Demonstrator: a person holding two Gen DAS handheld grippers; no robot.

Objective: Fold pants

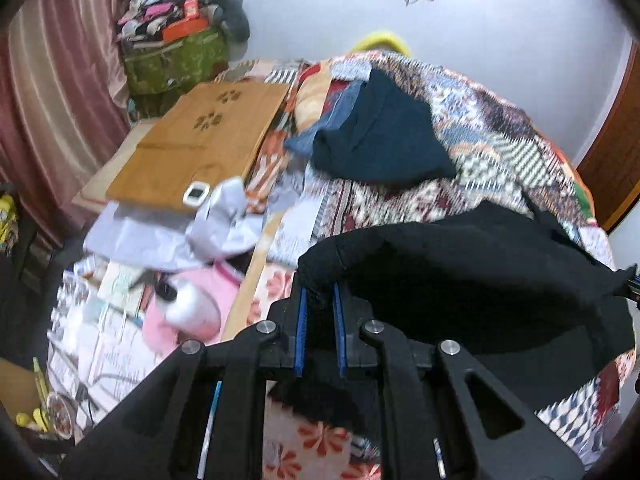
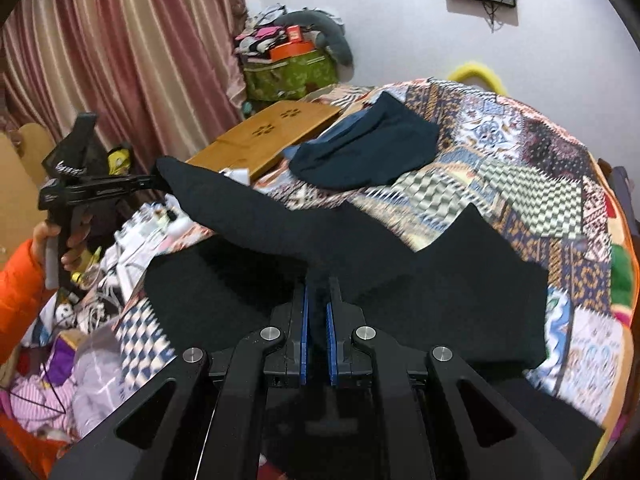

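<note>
The black pants hang lifted over the quilted bed, stretched between both claws. Only the right view shows the left claw pinching one corner; the right claw, nearly closed, pinches another fold.

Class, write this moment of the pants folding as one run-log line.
step: mid-fold lift | left gripper: shut on black pants | right gripper: shut on black pants | pants: stretched between grippers above patchwork quilt
</note>
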